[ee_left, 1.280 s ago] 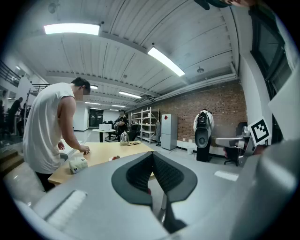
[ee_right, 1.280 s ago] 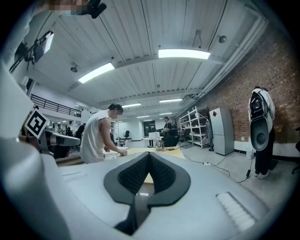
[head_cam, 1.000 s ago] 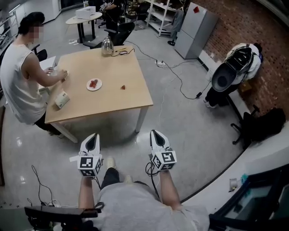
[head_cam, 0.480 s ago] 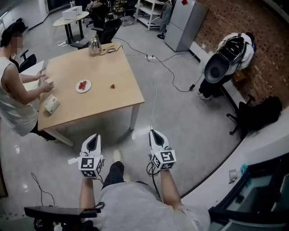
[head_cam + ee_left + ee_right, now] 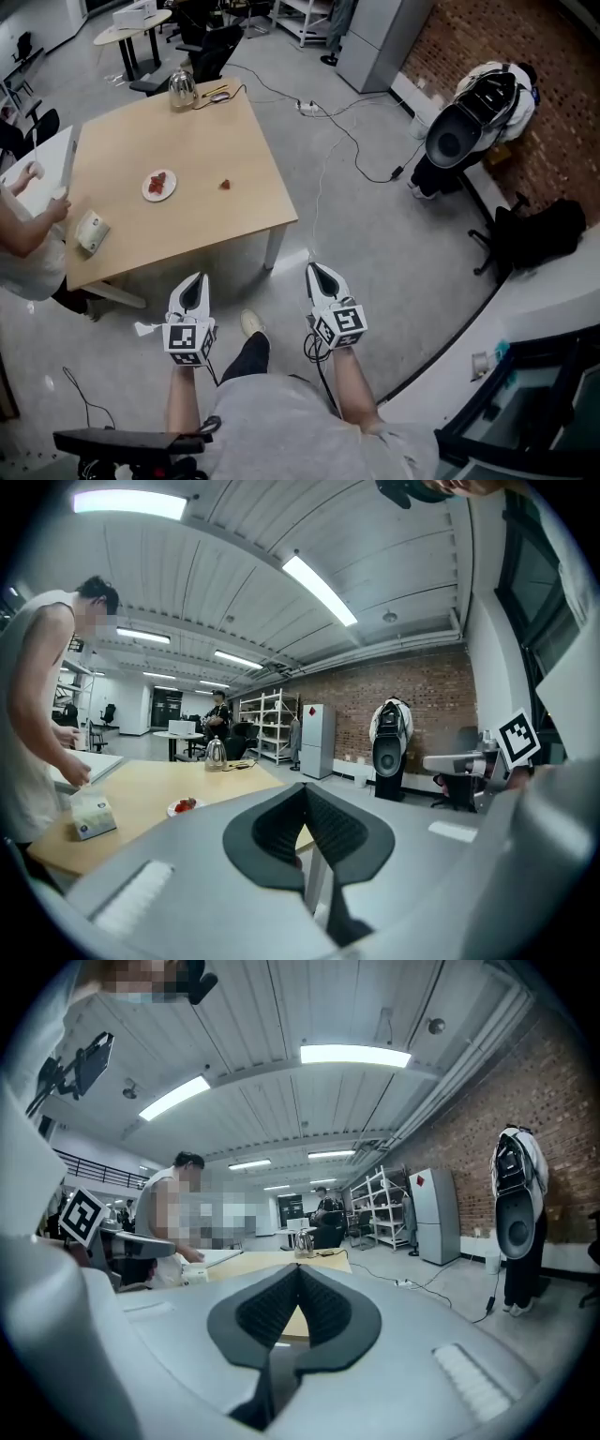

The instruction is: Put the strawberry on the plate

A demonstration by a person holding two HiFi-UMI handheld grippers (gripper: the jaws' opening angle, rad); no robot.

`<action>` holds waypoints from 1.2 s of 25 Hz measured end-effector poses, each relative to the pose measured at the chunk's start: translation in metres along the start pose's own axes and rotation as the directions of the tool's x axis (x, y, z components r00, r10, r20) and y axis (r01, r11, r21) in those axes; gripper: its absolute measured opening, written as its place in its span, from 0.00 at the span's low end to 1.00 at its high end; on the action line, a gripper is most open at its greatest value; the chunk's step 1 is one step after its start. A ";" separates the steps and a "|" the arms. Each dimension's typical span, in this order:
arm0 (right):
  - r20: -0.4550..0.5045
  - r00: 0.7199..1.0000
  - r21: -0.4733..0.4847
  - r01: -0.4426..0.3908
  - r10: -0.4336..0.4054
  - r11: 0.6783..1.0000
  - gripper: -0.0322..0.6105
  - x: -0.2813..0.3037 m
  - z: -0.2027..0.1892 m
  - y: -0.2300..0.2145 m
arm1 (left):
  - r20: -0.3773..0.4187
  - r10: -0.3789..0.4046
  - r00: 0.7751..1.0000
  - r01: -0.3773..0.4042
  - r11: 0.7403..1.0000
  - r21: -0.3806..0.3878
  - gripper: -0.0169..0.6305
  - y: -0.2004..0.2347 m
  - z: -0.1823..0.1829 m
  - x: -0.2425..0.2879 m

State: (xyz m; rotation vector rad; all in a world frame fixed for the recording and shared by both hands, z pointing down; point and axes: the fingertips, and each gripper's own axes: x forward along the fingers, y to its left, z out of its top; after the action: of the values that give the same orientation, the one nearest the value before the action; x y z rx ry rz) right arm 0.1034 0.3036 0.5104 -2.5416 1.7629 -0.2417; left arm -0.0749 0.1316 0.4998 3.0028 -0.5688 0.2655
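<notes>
Work looks unstarted to us: the strawberry (image 5: 224,184) lies beside the plate (image 5: 150,193), which seemingly holds red fruit, while our left gripper (image 5: 194,279) and right gripper (image 5: 313,269), both closed and empty, hang well short of that plate.

Strawberry (image 5: 225,184): small, red, lying alone on the bare wooden counter (image 5: 169,131), near the plate's right side but apart from it. Plate (image 5: 148,192): small, round, white, flat on the counter near its middle. It carries a few red pieces (image 5: 160,180), too small to identify.
</notes>
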 end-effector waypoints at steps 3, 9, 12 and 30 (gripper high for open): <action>-0.018 0.999 -0.018 -0.029 0.028 0.999 0.06 0.034 0.007 -0.007 | -0.007 0.008 1.000 -0.008 1.000 -0.019 0.06 0.012 0.005 0.027; -0.048 0.996 -0.033 -0.083 0.081 0.996 0.06 0.100 0.014 -0.016 | -0.026 0.017 1.000 -0.018 0.999 -0.048 0.06 0.032 0.009 0.070; -0.060 0.992 -0.040 -0.113 0.111 0.993 0.06 0.131 0.015 -0.017 | -0.034 0.038 0.999 -0.040 0.997 -0.060 0.06 0.047 0.007 0.087; -0.127 0.965 -0.076 -0.241 0.231 0.967 0.06 0.239 0.013 -0.009 | -0.062 0.167 0.984 -0.174 0.978 -0.112 0.06 0.116 0.001 0.129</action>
State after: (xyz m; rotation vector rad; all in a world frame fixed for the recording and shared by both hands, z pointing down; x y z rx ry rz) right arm 0.1957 0.0833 0.5237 -2.3875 2.1461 -0.3139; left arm 0.0005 -0.0222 0.5268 2.8286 -0.8086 0.3090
